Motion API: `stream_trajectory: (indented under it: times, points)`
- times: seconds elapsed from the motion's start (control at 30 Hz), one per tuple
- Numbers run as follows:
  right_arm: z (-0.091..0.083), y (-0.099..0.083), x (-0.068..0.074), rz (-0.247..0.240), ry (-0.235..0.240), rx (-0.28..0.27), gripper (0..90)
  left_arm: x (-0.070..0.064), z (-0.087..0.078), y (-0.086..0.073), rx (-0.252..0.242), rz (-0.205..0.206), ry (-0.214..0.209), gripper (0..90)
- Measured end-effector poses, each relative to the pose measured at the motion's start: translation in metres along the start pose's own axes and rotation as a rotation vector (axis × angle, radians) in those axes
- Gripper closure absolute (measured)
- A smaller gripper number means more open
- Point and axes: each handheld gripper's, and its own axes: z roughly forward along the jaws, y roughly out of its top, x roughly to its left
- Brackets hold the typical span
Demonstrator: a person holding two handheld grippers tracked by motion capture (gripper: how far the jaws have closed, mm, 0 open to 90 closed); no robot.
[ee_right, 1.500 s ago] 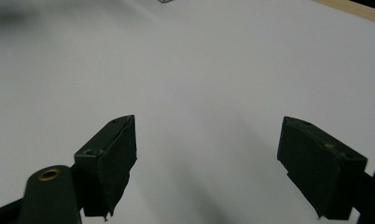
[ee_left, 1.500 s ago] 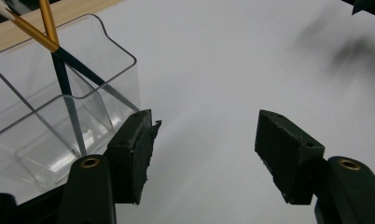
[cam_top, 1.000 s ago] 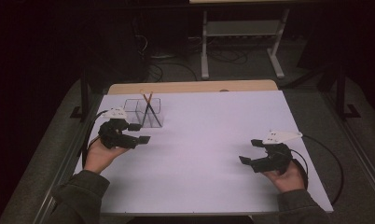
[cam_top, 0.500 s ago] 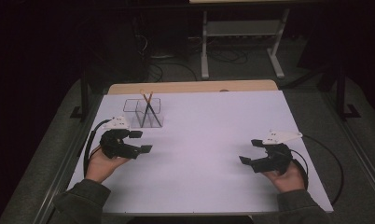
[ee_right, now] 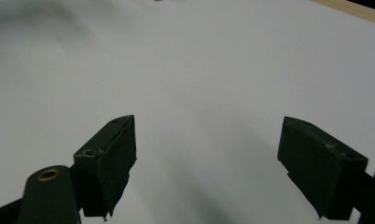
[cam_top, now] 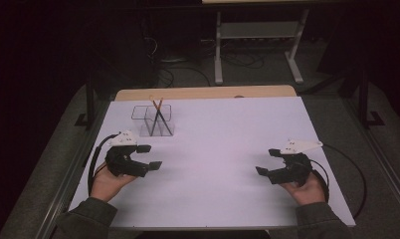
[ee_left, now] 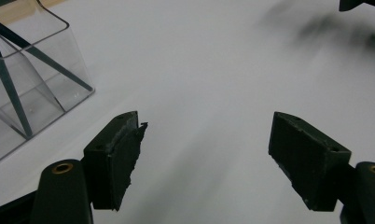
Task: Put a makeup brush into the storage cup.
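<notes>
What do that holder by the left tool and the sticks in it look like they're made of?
The holder looks like clear glossy plastic, possibly acrylic: the sticks and sheet show through its walls. The two sticks look like painted wooden pencils, dark shafts with pale orange tips, though too small to be sure.

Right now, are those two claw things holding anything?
Left gripper: open, fingers wide apart, holding nothing.
Right gripper: open, holding nothing.

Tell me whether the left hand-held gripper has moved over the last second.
Yes. In the high view the left hand-held gripper has drawn back toward the person, away from the clear pencil holder, which stayed put. Its jaws stand open.
</notes>
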Motion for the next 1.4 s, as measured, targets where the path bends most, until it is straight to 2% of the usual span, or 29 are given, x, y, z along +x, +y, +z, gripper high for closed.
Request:
stream_trajectory:
  times: [0.37, 0.4, 0.77, 1.07, 1.2, 1.23, 1.4]
  points:
    - [0.001, -0.001, -0.001, 0.005, -0.003, 0.002, 18.2, -0.006, 0.001, -0.015, 0.006, 0.002, 0.001, 23.7]
    - [0.001, -0.001, -0.001, 0.003, -0.004, 0.002, 18.2, -0.007, 0.001, -0.016, -0.001, -0.009, 0.001, 23.7]
    - [-0.001, -0.003, -0.001, 0.011, -0.009, -0.007, 18.2, -0.014, 0.0, -0.023, -0.005, 0.0, 0.0, 23.6]
    - [-0.002, -0.003, -0.001, 0.011, -0.007, -0.005, 18.1, -0.018, -0.001, -0.031, 0.012, 0.029, 0.026, 23.5]
    - [-0.002, -0.004, -0.002, 0.012, -0.004, -0.009, 18.1, -0.018, -0.001, -0.037, 0.008, 0.009, 0.029, 23.2]
    - [-0.002, -0.004, -0.002, 0.013, -0.005, -0.008, 18.1, -0.017, -0.002, -0.038, 0.015, 0.02, 0.03, 23.1]
    - [-0.001, -0.005, -0.002, 0.02, -0.004, -0.007, 18.1, -0.018, -0.002, -0.044, 0.007, 0.006, 0.029, 23.1]
